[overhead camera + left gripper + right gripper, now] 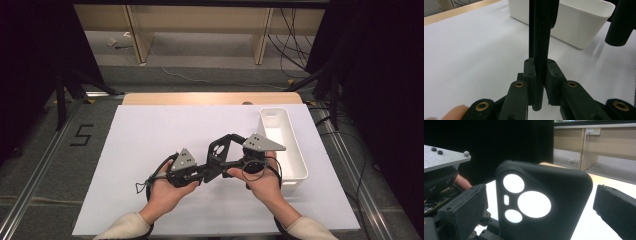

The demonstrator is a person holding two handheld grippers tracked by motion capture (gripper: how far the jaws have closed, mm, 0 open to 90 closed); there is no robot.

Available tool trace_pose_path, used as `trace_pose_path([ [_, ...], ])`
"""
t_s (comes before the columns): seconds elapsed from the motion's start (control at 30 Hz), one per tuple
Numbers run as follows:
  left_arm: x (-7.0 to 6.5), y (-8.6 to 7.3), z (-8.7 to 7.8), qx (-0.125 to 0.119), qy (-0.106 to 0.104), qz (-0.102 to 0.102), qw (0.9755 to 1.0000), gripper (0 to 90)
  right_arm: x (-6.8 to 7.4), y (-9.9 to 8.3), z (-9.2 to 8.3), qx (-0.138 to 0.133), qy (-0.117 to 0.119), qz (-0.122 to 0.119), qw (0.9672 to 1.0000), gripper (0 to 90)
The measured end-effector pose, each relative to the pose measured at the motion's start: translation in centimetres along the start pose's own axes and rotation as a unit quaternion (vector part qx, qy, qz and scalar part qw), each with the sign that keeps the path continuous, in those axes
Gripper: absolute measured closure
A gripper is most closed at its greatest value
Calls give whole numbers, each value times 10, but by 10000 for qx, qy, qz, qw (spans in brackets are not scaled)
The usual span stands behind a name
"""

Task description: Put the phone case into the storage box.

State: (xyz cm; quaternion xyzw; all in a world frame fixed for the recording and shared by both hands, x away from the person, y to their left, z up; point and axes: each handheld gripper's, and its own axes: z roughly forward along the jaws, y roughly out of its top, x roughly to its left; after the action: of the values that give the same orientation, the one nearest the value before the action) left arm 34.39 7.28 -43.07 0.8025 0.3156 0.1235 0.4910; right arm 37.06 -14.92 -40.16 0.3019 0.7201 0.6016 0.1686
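We clamp the phone case edge-on in our left gripper while our right gripper stands spread around it, so a clumsy handover could drop it short of the white bin.

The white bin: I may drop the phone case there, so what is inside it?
The white bin shows a bare white floor and walls in the high view. Its near end is covered by the right gripper and hand, so that part cannot be judged.
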Motion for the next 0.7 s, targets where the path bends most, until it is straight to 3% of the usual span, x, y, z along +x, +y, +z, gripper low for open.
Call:
trace_pose_path([
  [0.7, -1, -1, 1, -64, -2, -23, 10000, 801, 7, -5, 6, -142, -80, 242, 9996, 68],
])
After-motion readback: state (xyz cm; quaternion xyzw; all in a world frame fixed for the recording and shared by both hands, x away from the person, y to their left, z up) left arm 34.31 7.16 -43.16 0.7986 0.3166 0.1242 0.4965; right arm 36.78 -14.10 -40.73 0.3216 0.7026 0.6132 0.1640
